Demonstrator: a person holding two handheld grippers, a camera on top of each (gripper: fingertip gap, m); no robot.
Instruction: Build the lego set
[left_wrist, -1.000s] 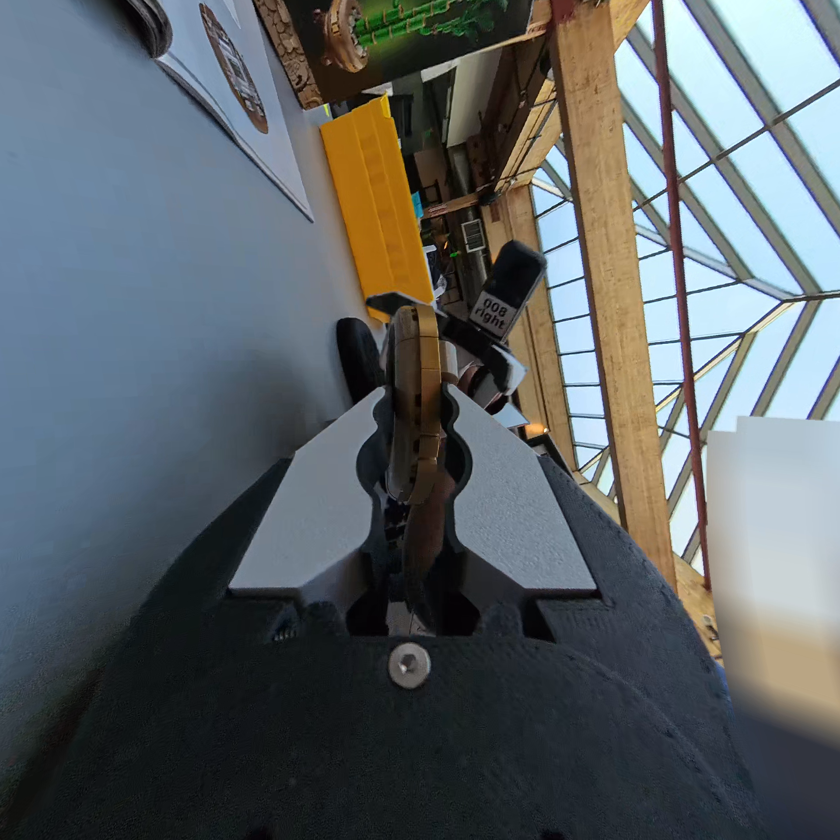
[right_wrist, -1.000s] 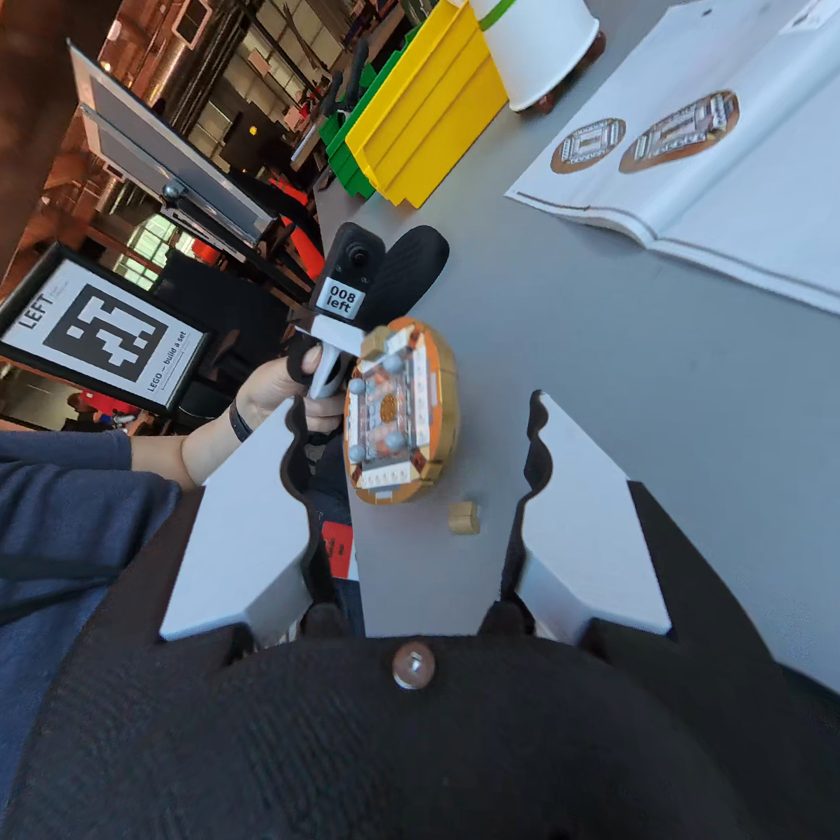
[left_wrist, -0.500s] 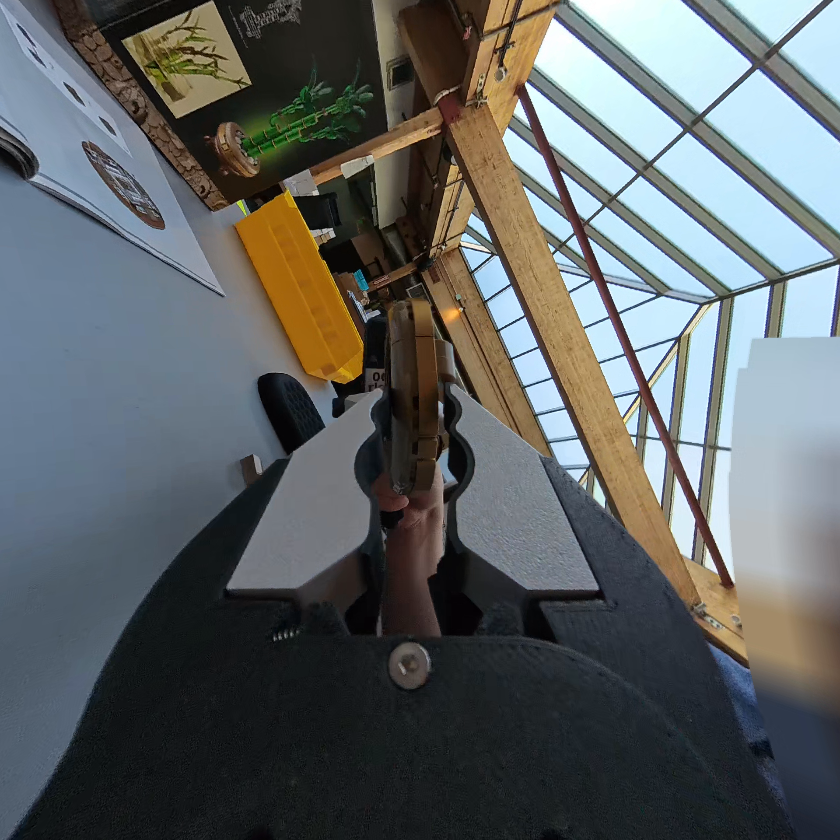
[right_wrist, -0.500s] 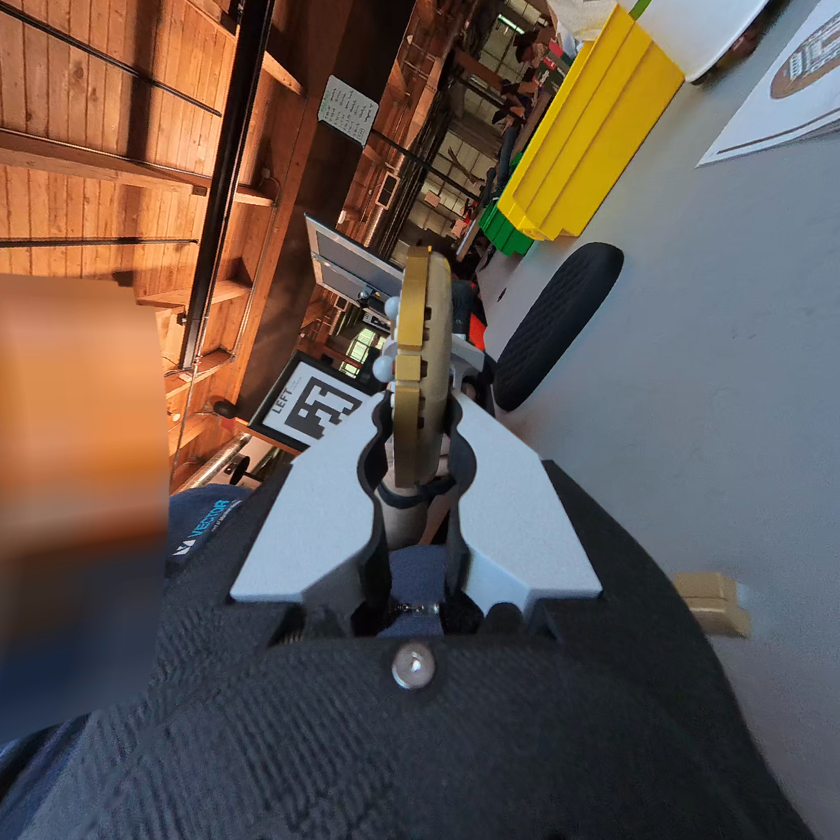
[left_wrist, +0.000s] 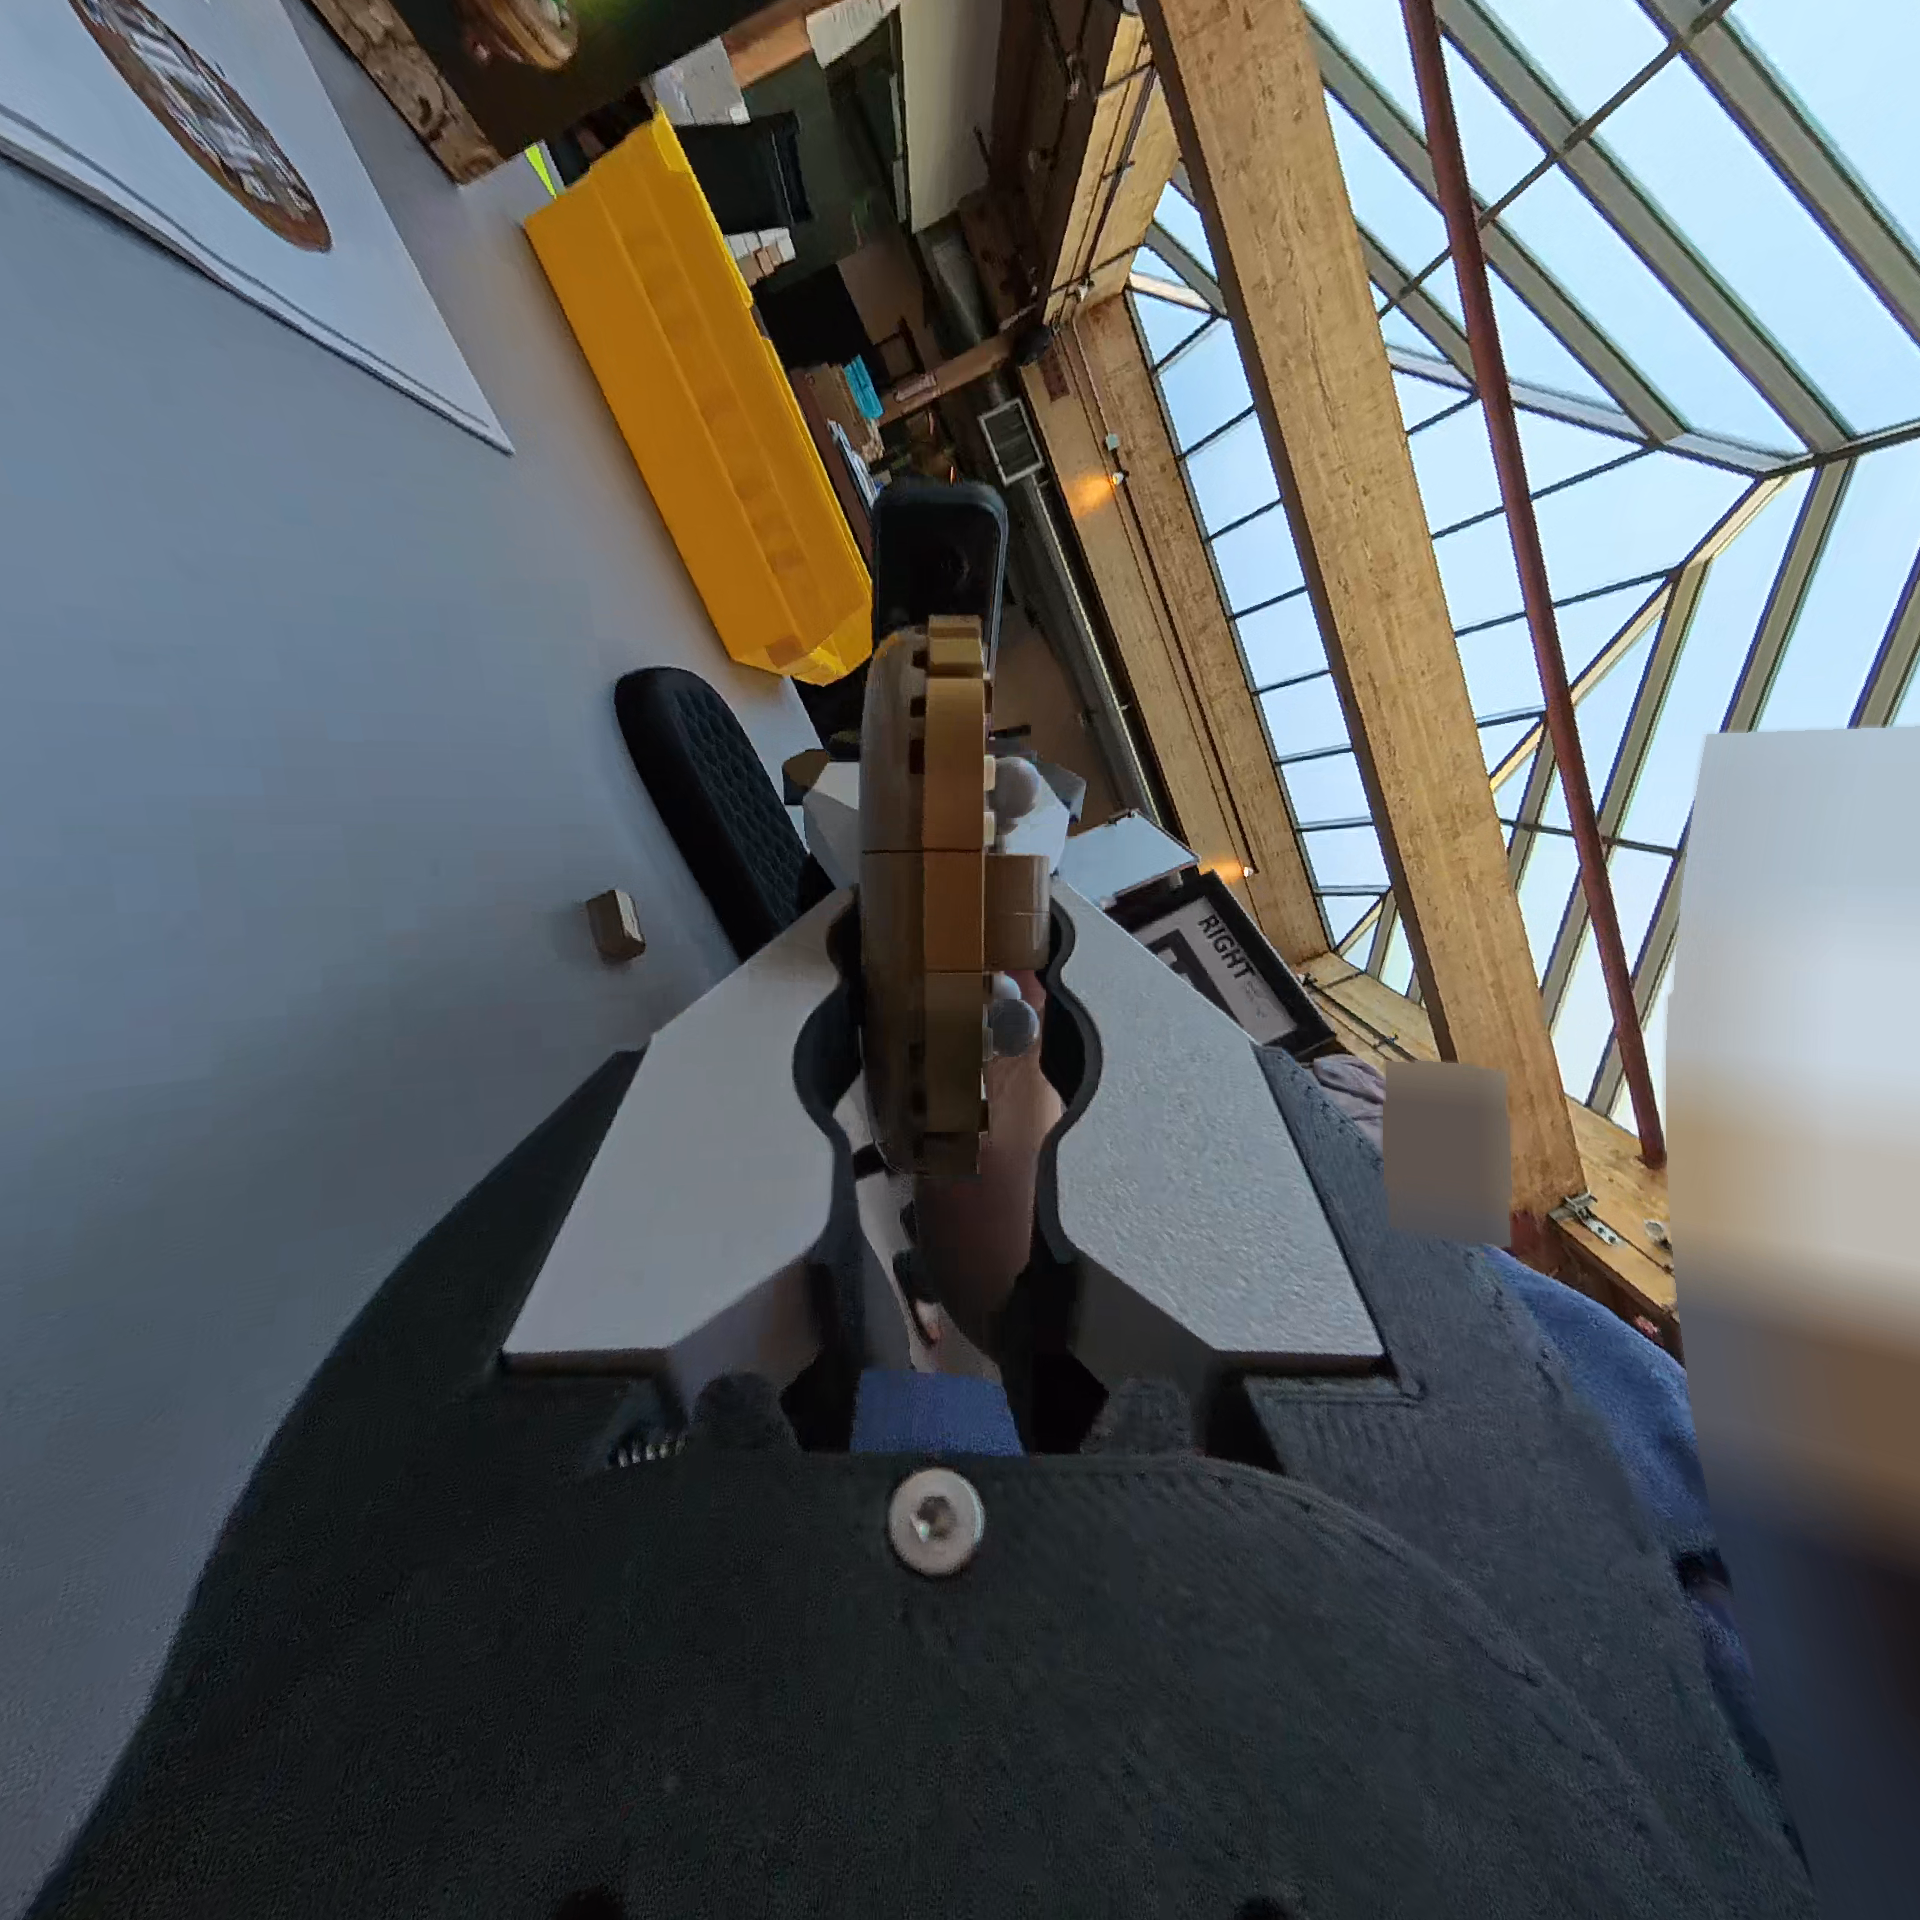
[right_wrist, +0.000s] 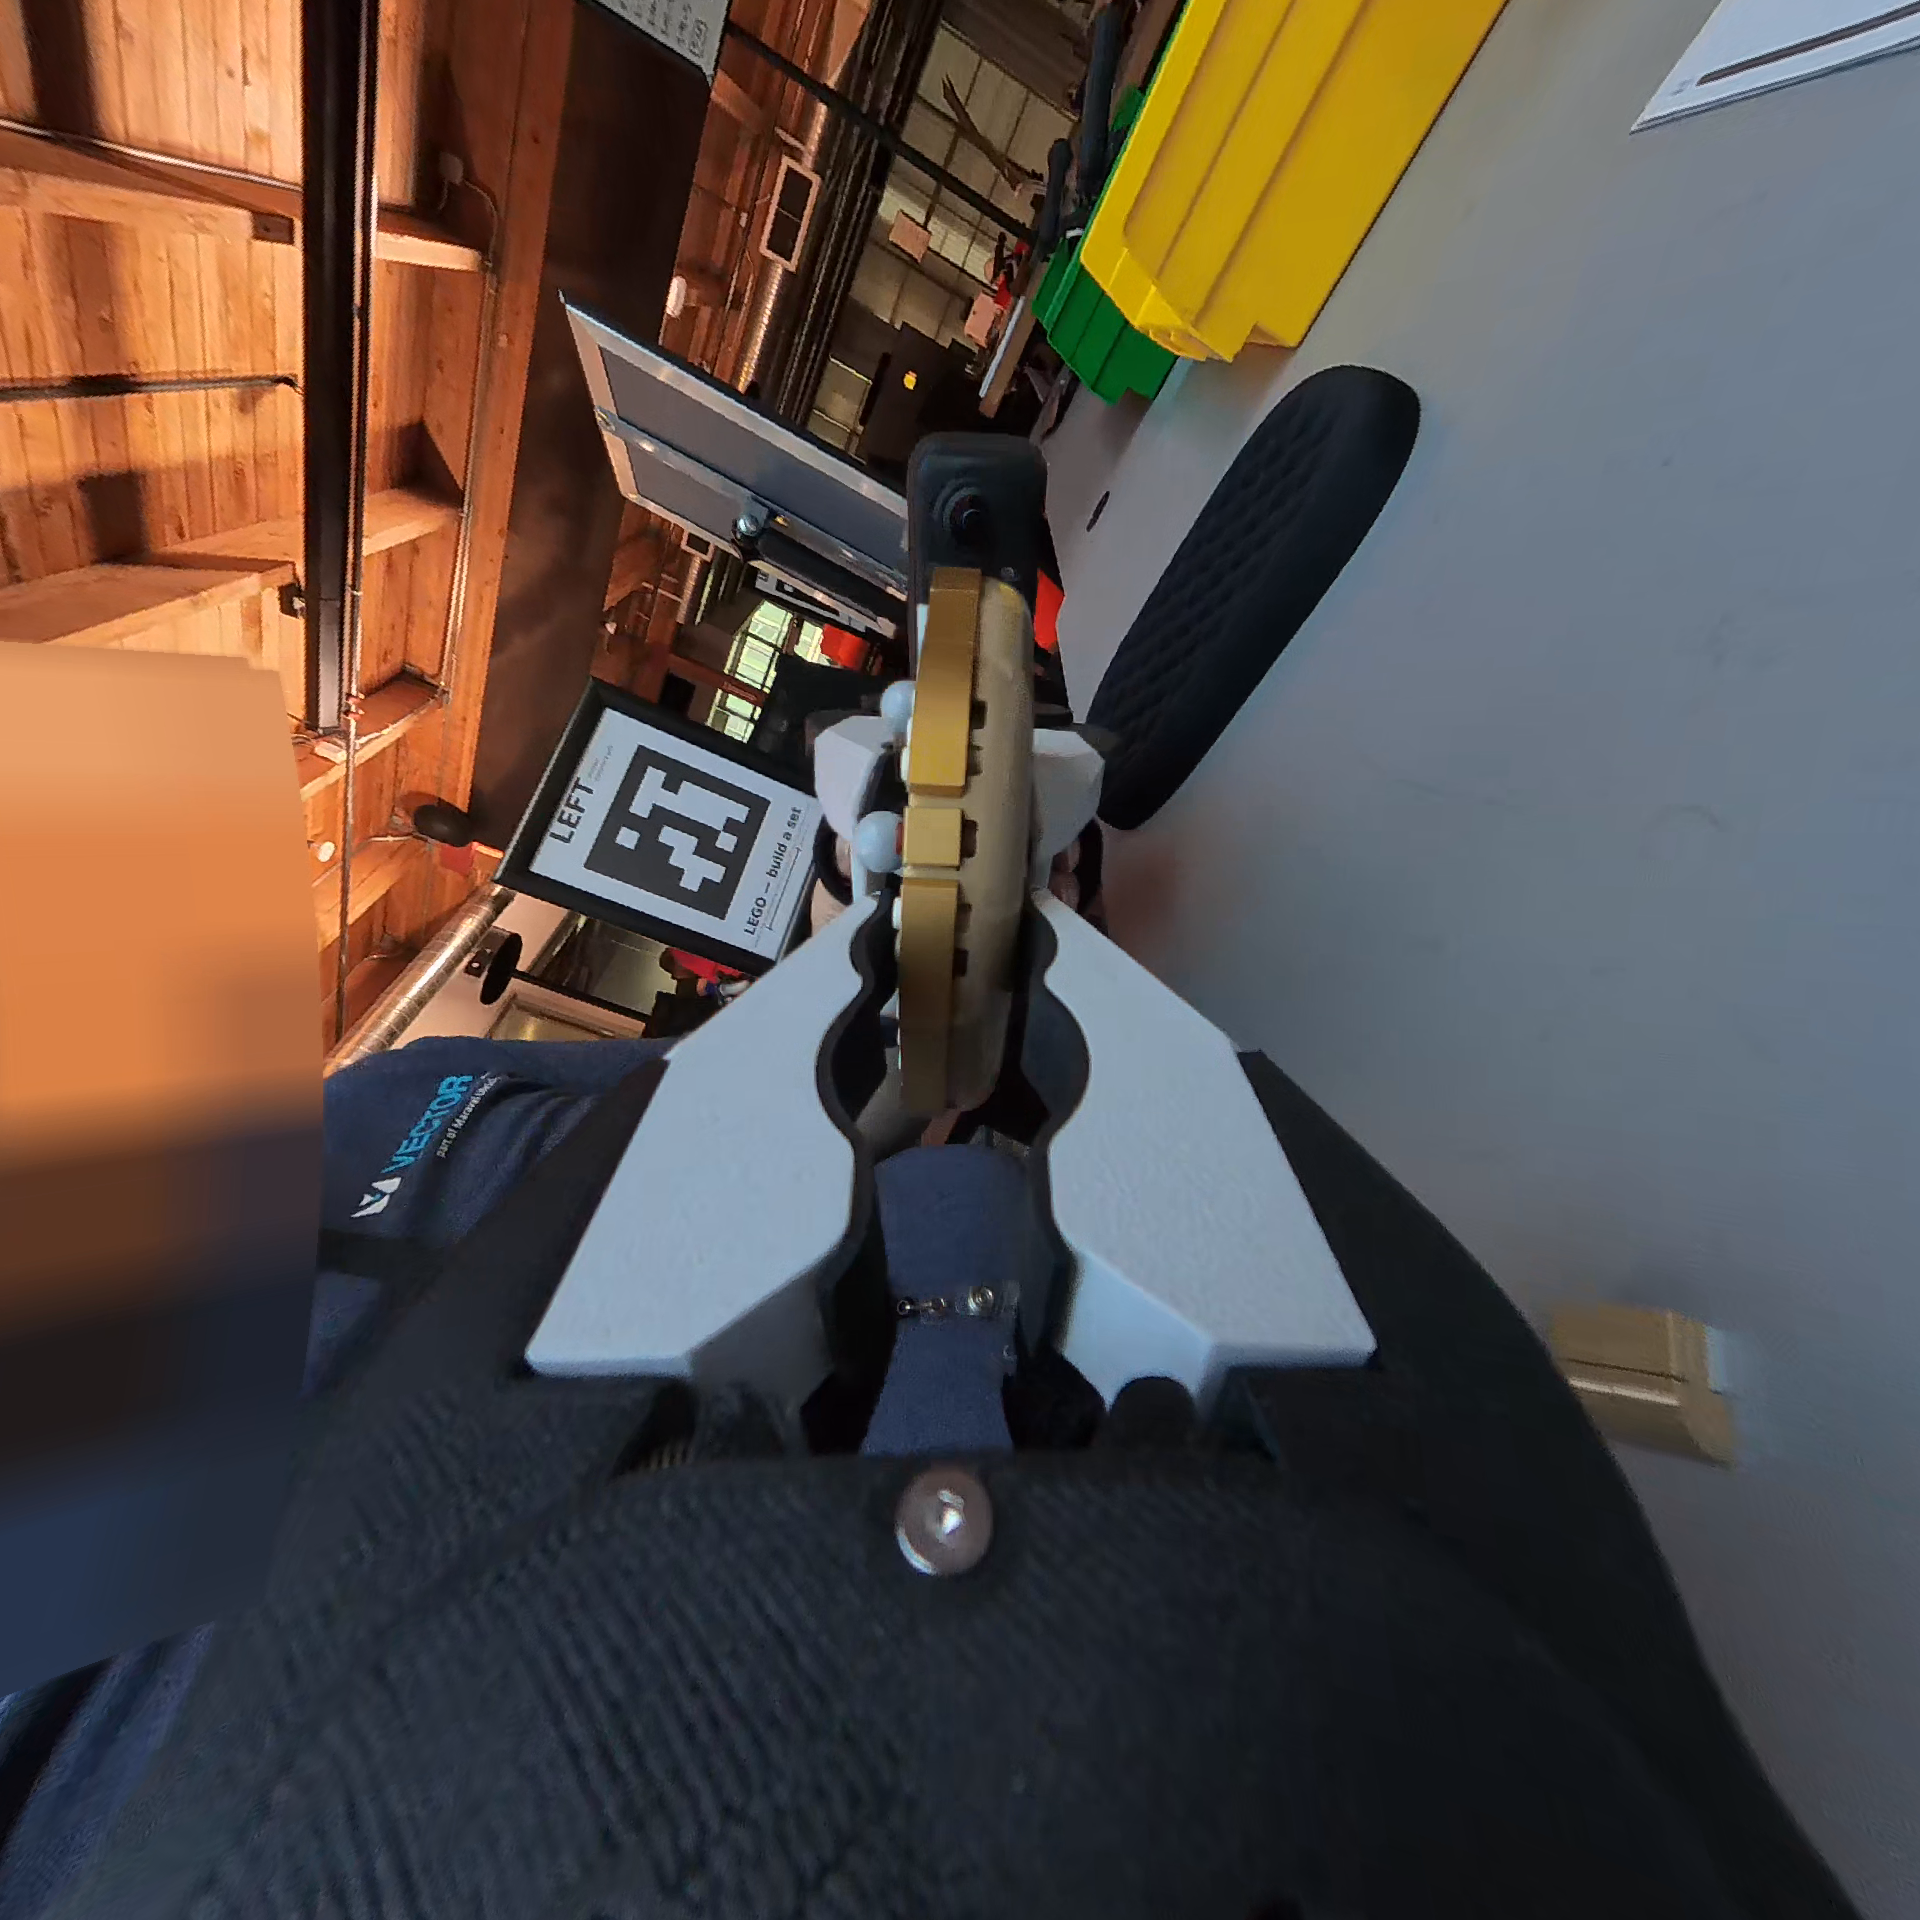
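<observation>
Both grippers clamp the same round gold lego disc (left_wrist: 923, 914), held edge-on in the air above the grey table (left_wrist: 260, 727): the left gripper (left_wrist: 951, 935) grips one side of its rim and the right gripper (right_wrist: 961, 935) grips the opposite side. A loose tan brick (right_wrist: 1636, 1377) lies on the table beside the right gripper, with yellow bins (right_wrist: 1257, 187) farther off.

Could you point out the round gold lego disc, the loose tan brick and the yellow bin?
round gold lego disc (left_wrist: 940, 914): left wrist view, on its gold rim.
loose tan lego brick (right_wrist: 1636, 1377): right wrist view, its top face.
yellow plastic bin (left_wrist: 696, 405): left wrist view, its side wall.
</observation>
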